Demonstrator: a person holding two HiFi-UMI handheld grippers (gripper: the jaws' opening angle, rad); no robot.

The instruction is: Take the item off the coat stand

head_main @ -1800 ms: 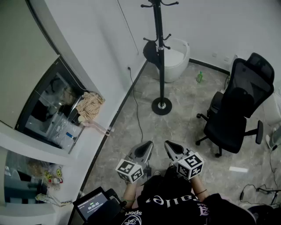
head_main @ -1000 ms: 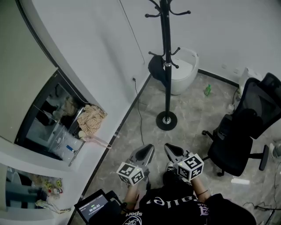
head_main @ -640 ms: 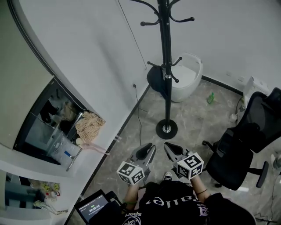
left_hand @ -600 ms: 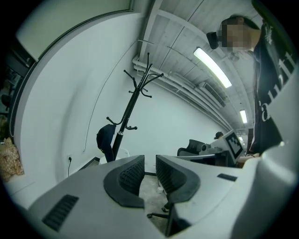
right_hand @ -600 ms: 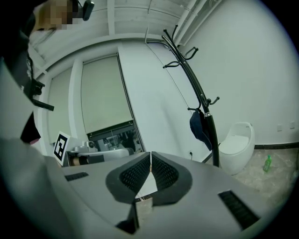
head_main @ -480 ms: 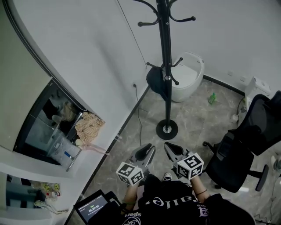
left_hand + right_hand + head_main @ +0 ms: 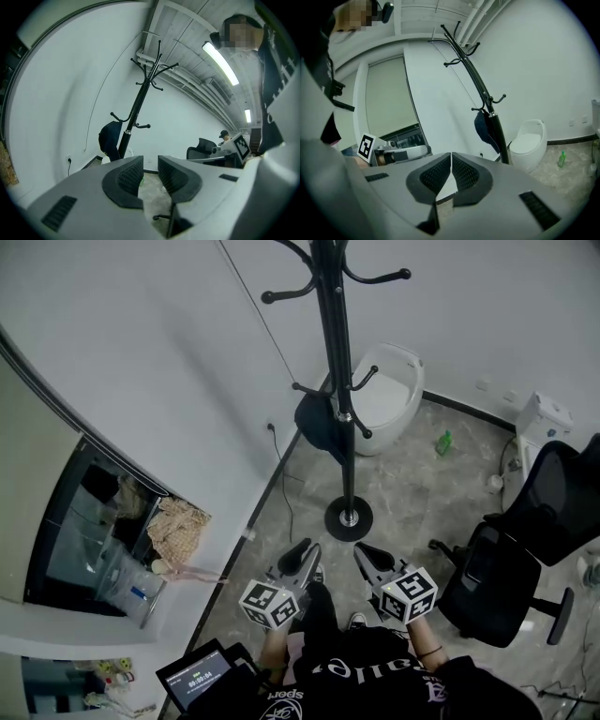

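We hold both grippers low in front of us, pointed at the black coat stand (image 7: 336, 352) across the grey floor (image 7: 412, 488). On the left gripper (image 7: 150, 165) the jaws are opening, with a narrow gap between the pads and nothing in it. The right gripper (image 7: 451, 164) is closed, pads meeting at the tips, empty. The item, a dark cap (image 7: 317, 426), hangs from 1 of the lower hooks, left of the pole in the head view, well apart from both grippers. Behind the stand sits a white round bin (image 7: 386, 390). A black office chair (image 7: 525, 549) stands to our right, and a small green bottle (image 7: 443, 442) is on the floor.
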